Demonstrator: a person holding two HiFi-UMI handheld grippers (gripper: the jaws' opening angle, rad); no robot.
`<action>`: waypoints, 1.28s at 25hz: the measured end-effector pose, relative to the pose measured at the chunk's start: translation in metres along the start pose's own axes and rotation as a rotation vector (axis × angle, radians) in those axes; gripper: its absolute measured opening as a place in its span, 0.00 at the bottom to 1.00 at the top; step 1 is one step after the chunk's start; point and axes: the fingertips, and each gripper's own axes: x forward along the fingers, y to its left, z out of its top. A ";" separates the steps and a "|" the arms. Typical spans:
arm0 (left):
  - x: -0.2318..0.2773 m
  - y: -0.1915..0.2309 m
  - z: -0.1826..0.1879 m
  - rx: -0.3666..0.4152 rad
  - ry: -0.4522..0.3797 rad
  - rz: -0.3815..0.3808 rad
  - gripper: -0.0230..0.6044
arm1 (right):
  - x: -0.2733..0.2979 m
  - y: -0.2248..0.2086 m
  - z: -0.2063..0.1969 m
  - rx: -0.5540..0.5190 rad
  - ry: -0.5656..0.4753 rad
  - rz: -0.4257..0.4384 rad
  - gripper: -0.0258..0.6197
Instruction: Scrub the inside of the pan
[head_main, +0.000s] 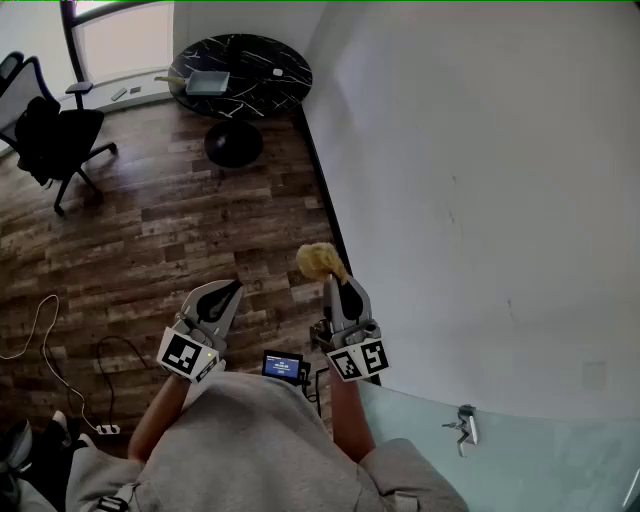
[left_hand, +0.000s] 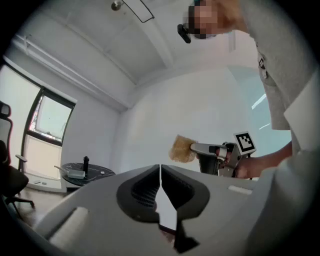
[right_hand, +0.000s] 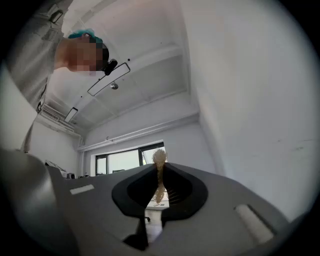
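Note:
No pan shows in any view. In the head view my right gripper (head_main: 337, 283) is held in front of my body, next to the white wall, and is shut on a tan fibrous scrubber (head_main: 318, 261) that sticks out past its tips. In the right gripper view the scrubber (right_hand: 159, 160) is squeezed thin between the jaws of the right gripper (right_hand: 159, 174). My left gripper (head_main: 231, 289) hovers to its left over the wood floor, shut and with nothing in it. The left gripper view shows the left gripper (left_hand: 160, 174) with its jaws together, and beyond it the scrubber (left_hand: 181, 149).
A round black marble table (head_main: 262, 92) with a grey tray (head_main: 207, 82) stands at the far end of the room. A black office chair (head_main: 48, 130) is at far left. Cables (head_main: 45, 340) lie on the wood floor. A glass panel (head_main: 530, 455) is at lower right.

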 end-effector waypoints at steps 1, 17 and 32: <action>-0.002 0.019 0.003 0.007 -0.005 -0.003 0.05 | 0.019 0.006 -0.005 -0.002 0.001 0.004 0.09; 0.013 0.318 0.000 0.003 0.052 0.183 0.05 | 0.309 -0.002 -0.115 0.084 0.149 0.038 0.10; 0.213 0.582 -0.001 0.052 0.211 0.245 0.05 | 0.637 -0.172 -0.246 0.279 0.289 0.013 0.10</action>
